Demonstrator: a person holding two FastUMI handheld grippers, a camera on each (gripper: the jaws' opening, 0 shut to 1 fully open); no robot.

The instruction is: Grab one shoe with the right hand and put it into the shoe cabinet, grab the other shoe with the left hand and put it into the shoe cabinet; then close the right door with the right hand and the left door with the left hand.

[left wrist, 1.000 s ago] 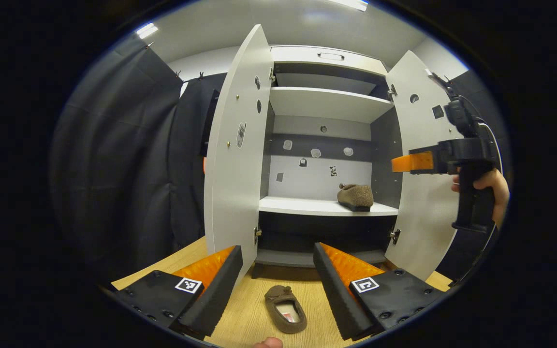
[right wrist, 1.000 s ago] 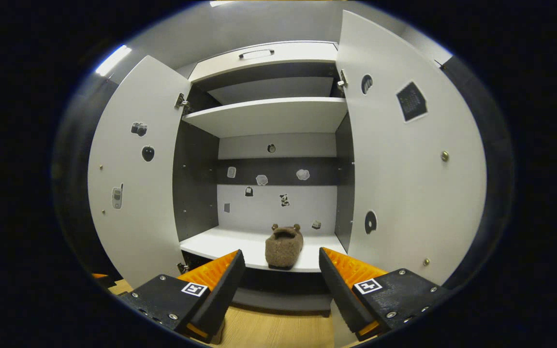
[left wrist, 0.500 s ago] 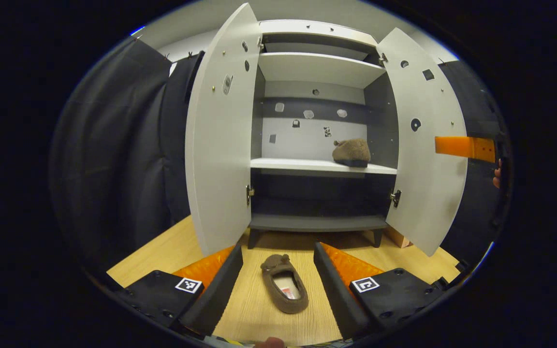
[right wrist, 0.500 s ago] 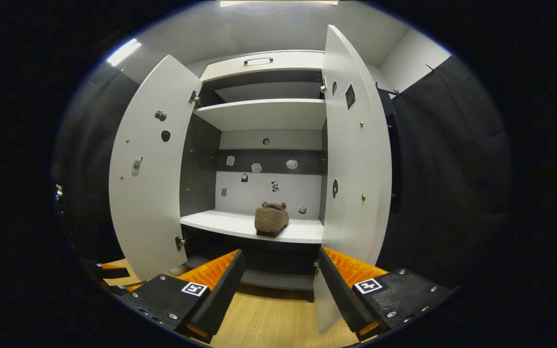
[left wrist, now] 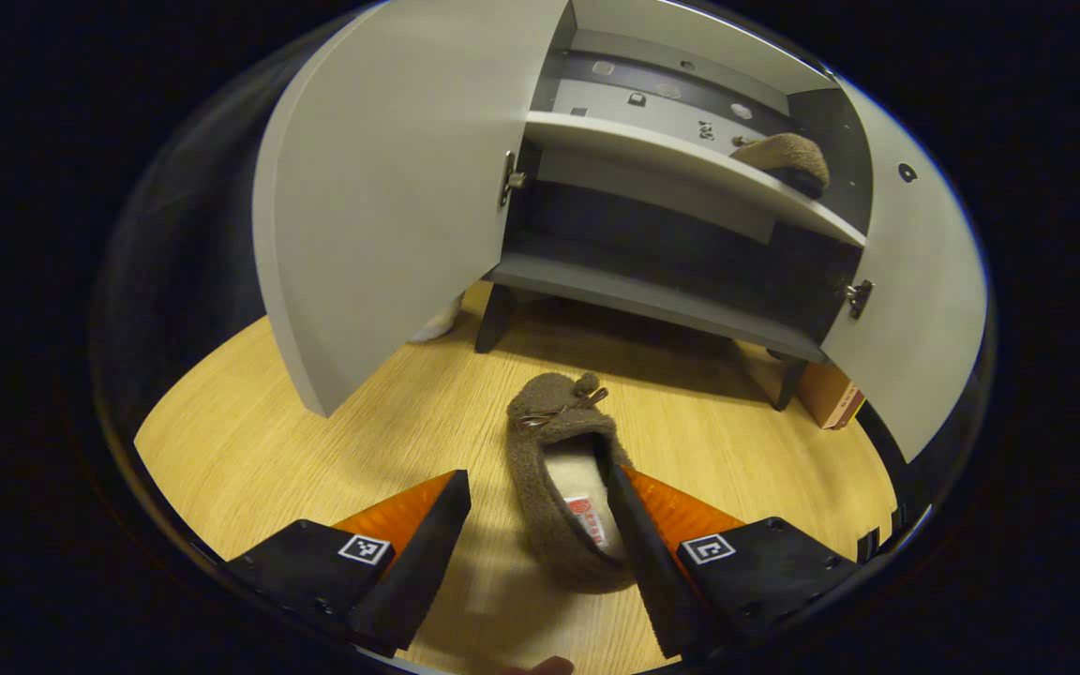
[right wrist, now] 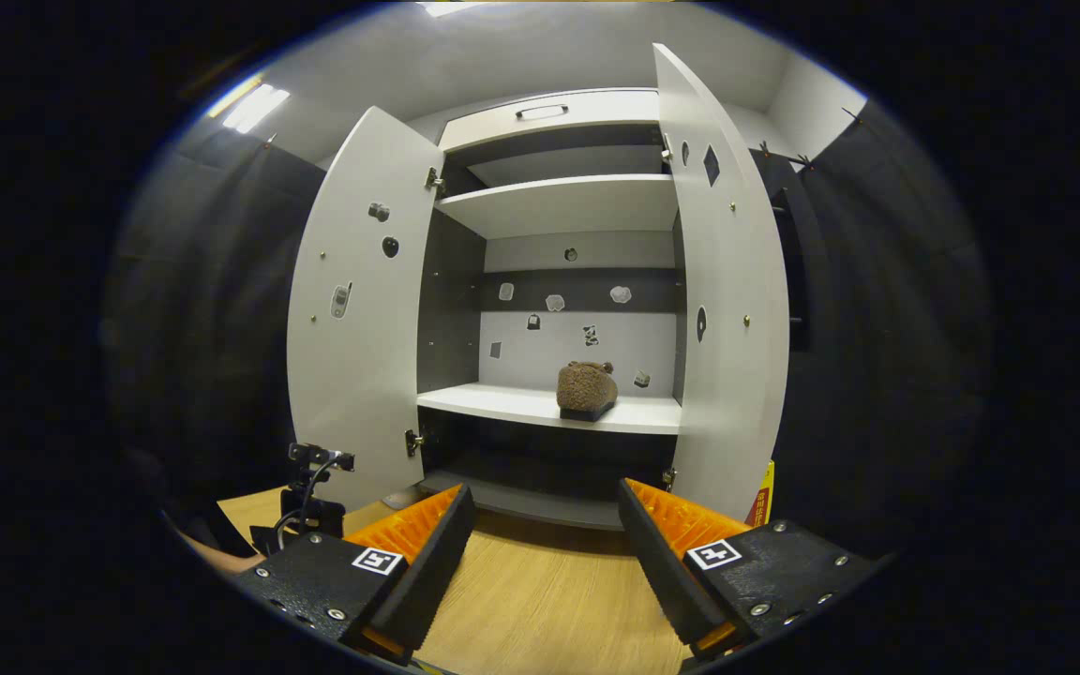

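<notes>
A fuzzy brown slipper [left wrist: 563, 487] lies on the wooden floor [left wrist: 315, 450] in front of the open shoe cabinet [left wrist: 671, 187], its mate [right wrist: 586, 388] already on the cabinet's shelf. The left gripper [left wrist: 540, 534] is spread open over it, one finger inside the opening; the right gripper [right wrist: 540, 553] hangs open and empty, facing the cabinet. The slipper looks light and soft, so pinching its side wall near the heel should hold.

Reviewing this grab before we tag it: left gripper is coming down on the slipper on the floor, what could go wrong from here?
1. The left gripper is off-centre: one finger sits inside the floor slipper, the other stands well clear. Closing may pinch only one soft side wall, so it could sag or slip out.
2. The other slipper already sits on the right part of the shelf; a careless placement could knock it.
3. The left door hangs close beside the lift path and could be clipped.
</notes>
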